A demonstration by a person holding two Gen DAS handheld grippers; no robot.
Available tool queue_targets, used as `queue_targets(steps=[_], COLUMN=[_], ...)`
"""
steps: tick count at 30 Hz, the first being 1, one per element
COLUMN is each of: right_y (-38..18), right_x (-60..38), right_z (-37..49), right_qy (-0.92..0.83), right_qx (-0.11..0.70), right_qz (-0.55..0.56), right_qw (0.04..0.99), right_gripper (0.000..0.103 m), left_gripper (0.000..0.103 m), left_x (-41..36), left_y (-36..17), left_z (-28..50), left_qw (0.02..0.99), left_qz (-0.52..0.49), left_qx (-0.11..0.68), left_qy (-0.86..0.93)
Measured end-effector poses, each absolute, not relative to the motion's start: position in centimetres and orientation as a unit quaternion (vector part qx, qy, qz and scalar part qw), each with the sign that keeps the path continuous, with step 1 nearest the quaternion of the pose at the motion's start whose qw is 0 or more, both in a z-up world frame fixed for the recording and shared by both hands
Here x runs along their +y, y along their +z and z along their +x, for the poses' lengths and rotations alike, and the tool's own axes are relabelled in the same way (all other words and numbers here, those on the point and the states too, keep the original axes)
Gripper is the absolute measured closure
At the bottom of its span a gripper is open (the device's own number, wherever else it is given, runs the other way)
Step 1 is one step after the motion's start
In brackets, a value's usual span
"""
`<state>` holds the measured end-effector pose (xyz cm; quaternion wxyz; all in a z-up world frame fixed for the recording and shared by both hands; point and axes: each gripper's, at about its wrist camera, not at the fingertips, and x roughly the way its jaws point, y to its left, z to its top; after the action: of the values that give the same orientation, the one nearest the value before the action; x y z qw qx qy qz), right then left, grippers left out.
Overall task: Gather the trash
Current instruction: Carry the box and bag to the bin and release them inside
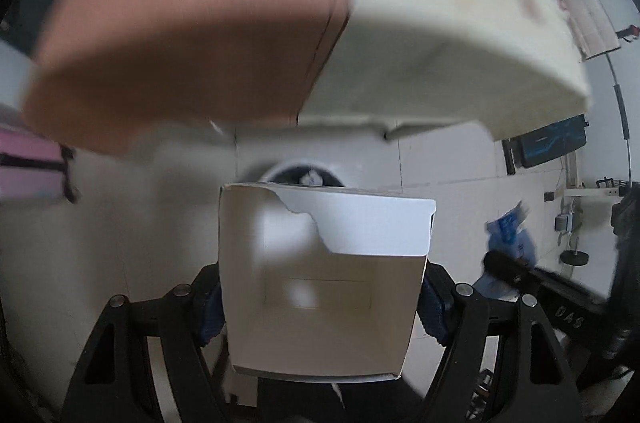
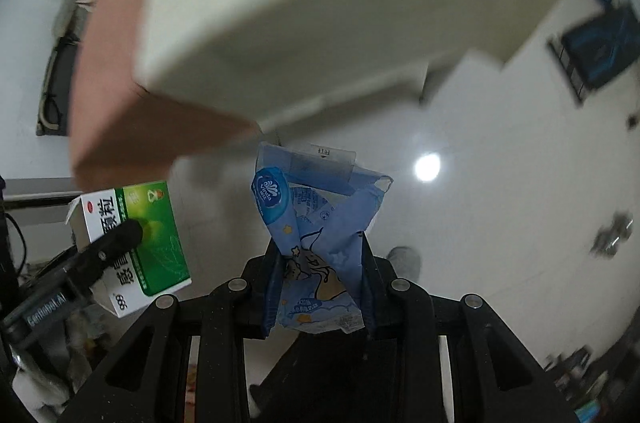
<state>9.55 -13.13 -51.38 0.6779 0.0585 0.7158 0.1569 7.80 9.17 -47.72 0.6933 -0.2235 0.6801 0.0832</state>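
My left gripper (image 1: 322, 303) is shut on a torn-open white carton (image 1: 320, 287), and I look into its empty inside. In the right wrist view the same carton (image 2: 136, 243) shows a green and white printed face, at the left. My right gripper (image 2: 322, 263) is shut on a crumpled blue tissue packet (image 2: 320, 235). The left wrist view shows that packet (image 1: 510, 239) at the right, level with the carton. Past the carton's far edge stands a round bin (image 1: 276, 171) with a dark inside and a bit of white paper (image 1: 311, 179) in it. Both grippers point steeply down at the floor.
A large brown and cream furniture block (image 1: 240, 23) fills the upper half of both views, blurred. The floor is pale tile (image 2: 500, 223). A pink item (image 1: 32, 159) sits at the left, a dark screen (image 1: 552, 141) at the right, and a grey shoe (image 2: 404, 259) beside the right gripper.
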Motion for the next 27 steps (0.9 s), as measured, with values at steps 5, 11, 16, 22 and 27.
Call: queue_targets(steps=[5, 11, 16, 22, 27], right_y=[-64.2, -78.1, -85.2, -87.4, -83.9], right_x=[-13.8, -11.8, -8.2, -5.5, -5.6], right_z=[9.7, 12.6, 14.1, 14.3, 13.0], right_qy=[0.151, 0.161, 0.190, 0.217, 0.235], right_qx=[0.752, 0.760, 0.764, 0.772, 0.766], right_qz=[0.111, 0.110, 0.064, 0.015, -0.002], right_qw=[0.632, 0.620, 0.614, 0.597, 0.598], right_gripper=[0.069, 0.069, 0.058, 0.012, 0.004], left_gripper=[0.027, 0.000, 0.000, 0.000, 0.000], left_x=[10.0, 10.2, 11.1, 12.6, 12.6], left_y=[-60.9, -73.5, -78.1, -76.4, -72.0], left_z=[7.9, 6.8, 4.5, 2.1, 0.8], left_qw=[0.655, 0.627, 0.621, 0.639, 0.652], left_qz=[-0.269, -0.287, -0.284, -0.242, -0.236], left_qx=[0.701, 0.718, 0.720, 0.706, 0.690], left_qy=[0.082, 0.093, 0.123, 0.185, 0.209])
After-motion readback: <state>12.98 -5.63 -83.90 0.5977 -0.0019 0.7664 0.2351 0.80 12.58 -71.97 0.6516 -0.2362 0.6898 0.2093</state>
